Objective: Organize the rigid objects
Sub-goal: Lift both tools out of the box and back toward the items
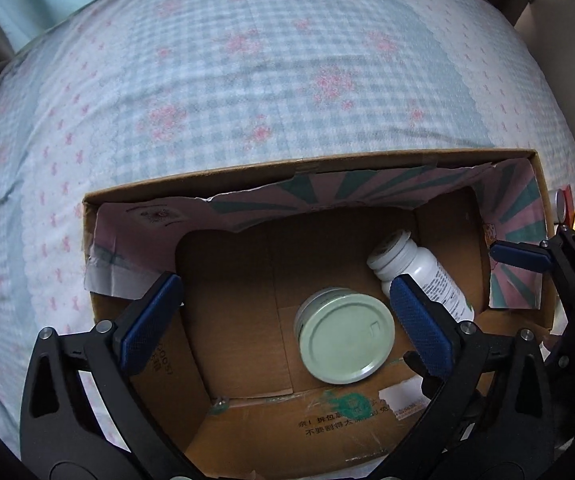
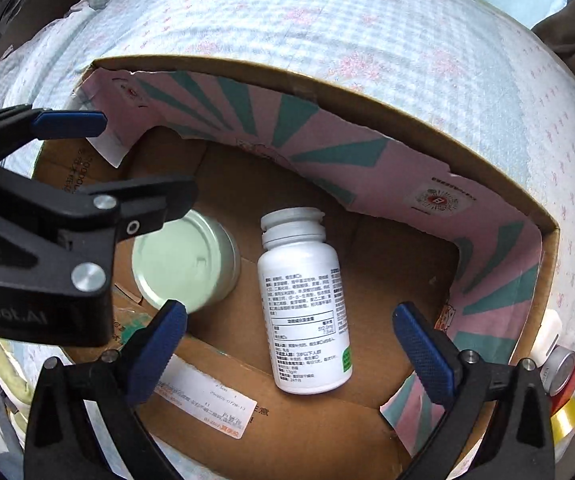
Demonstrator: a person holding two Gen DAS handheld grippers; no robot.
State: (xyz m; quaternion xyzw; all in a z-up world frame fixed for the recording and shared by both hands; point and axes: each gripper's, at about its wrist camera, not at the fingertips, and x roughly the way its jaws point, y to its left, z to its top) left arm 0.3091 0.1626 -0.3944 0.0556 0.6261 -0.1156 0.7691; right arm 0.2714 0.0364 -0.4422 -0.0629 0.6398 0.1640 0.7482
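Note:
An open cardboard box (image 1: 307, 166) (image 2: 427, 128) sits on a bed. Inside it lie a pale green round tin (image 1: 345, 340) (image 2: 185, 266) and a white pill bottle (image 1: 419, 268) (image 2: 307, 308) on its side. My left gripper (image 1: 287, 320) is open and empty above the box, over the tin; it also shows in the right wrist view (image 2: 143, 156). My right gripper (image 2: 291, 344) is open and empty above the bottle; one of its fingertips (image 1: 519, 258) shows at the box's right wall.
The bed has a blue checked sheet with pink flowers (image 1: 247, 80). Outside the box's right wall lie a small silver-capped jar (image 2: 559, 368), a white object (image 2: 547, 336) and a gold roll (image 2: 565, 416) with red beside it.

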